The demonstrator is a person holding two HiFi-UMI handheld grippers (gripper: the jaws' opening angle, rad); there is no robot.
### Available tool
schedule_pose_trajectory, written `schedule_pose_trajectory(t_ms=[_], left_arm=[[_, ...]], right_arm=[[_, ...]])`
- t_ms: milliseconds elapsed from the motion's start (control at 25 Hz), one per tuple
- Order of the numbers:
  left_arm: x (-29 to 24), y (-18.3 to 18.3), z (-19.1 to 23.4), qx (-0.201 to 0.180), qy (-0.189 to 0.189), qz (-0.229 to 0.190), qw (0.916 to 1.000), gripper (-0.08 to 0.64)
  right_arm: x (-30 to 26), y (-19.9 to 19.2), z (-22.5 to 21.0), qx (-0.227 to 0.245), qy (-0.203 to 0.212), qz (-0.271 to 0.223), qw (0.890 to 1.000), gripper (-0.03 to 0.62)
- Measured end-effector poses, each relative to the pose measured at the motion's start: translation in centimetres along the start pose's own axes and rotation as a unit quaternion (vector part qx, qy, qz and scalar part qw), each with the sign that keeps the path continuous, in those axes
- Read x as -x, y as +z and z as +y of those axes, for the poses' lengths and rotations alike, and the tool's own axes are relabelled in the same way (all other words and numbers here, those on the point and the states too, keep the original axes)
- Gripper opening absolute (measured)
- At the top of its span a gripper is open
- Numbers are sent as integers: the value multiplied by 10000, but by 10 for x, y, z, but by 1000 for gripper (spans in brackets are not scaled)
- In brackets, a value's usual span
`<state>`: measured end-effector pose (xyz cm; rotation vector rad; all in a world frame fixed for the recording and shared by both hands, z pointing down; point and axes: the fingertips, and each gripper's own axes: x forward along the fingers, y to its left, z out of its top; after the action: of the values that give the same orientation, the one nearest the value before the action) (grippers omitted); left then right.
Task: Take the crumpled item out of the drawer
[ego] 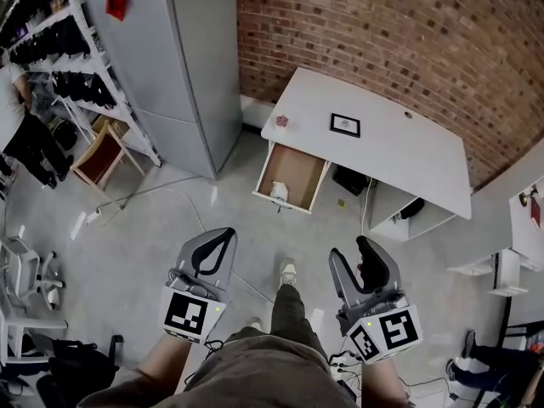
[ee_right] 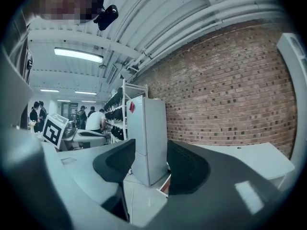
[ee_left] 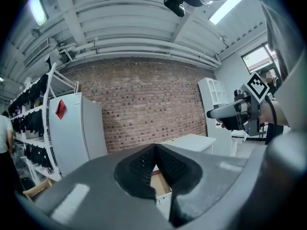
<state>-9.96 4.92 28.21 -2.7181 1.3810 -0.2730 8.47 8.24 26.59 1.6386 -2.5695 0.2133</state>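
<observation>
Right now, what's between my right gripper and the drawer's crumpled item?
Only bare floor separates the right gripper from the crumpled item, per the head view.

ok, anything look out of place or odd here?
Only the drawer of the white desk: it stands pulled open, and a white crumpled item lies at its front end. Nothing looks spilled, tipped or broken.

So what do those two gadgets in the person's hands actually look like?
Both are pale grey plastic tools. The left gripper and the right gripper each have two curved jaws lined with dark pads. Each carries a white cube printed with black square markers, and thin dark cables run along the body.
</observation>
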Motion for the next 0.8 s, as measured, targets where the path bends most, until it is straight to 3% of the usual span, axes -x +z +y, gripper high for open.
schedule_pose_trajectory(t_ms=[440,800], left_arm=[[-160,-20,35,39,115,493,9987,0],[-254,10,74,-87,361,505,9980,0]], right_arm=[[-123,-2,-110,-145,354,309,9988,238],[-215,12,-175,-171,769,424,9960,235]])
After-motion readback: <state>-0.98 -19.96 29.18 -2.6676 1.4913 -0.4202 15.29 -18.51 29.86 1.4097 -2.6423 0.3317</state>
